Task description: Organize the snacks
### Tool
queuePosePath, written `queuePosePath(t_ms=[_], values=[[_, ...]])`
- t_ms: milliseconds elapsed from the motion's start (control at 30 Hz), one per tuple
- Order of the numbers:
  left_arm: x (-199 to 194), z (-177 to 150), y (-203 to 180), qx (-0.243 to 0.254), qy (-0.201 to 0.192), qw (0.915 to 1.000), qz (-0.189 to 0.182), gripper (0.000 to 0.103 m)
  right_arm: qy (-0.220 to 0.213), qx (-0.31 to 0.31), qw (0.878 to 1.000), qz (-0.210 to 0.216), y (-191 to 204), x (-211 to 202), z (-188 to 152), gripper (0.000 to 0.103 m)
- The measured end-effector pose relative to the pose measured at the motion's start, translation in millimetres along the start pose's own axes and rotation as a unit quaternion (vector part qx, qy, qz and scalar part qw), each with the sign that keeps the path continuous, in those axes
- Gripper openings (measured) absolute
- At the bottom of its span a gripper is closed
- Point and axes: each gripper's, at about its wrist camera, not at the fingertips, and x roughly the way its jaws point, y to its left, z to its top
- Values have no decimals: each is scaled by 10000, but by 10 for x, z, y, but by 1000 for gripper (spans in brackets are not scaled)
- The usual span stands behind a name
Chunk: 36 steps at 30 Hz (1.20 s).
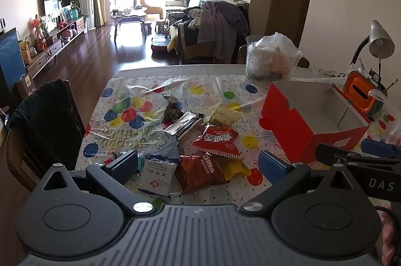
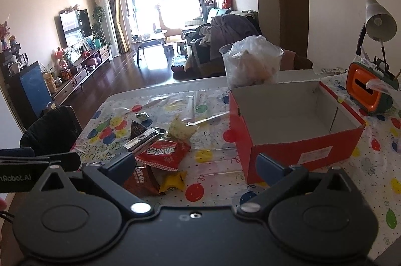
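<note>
The snacks lie in a loose heap on the balloon-print cloth [image 1: 120,130], left of the open red box [image 2: 295,140], which stands empty as far as its inside shows. Both grippers hover short of the table, each with fingers spread wide and nothing between them: the left gripper [image 1: 198,163] faces the heap, while the right gripper [image 2: 198,163] looks at the gap between the heap and the box. Nearest the left one are a white packet [image 1: 156,175] and a brown Oreo bag [image 1: 200,172]; a red bag [image 1: 216,140] overlaps the Oreo bag's far edge, a yellow packet [image 1: 234,167] pokes out beside them, and a silver bar [image 1: 181,125] and a pale crinkled bag [image 1: 225,114] lie further back. All of these look light and soft, air-filled pouches of slick film that would crumple and slide rather than resist. A pinch across a flat sealed edge or a corner should hold better than a squeeze on the puffed middle, which may pop or crush what is inside. The silver bar looks stiffer and could be taken across its narrow width. Because the bags overlap, lifting a lower one would likely drag its neighbours; the red bag on top seems the easiest first pick. The box sits close, so each carry should be short.
</note>
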Motion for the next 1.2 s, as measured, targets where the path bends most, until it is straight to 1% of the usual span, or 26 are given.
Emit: queuePosePath(t_ms=[367, 800, 1067, 1200], values=[[9, 30, -11, 27, 7, 10000, 15, 103, -46, -36, 10000, 28, 17, -5, -15, 103], [-51, 60, -34, 90, -75, 9999, 5, 103, -91, -31, 9999, 34, 40, -51, -8, 102], [-64, 47, -37, 23, -61, 10000, 3, 103, -100, -46, 9999, 42, 48, -64, -8, 102], [-27, 48, -52, 36, -37, 10000, 64, 103, -75, -57, 9999, 59, 56, -57, -14, 102]])
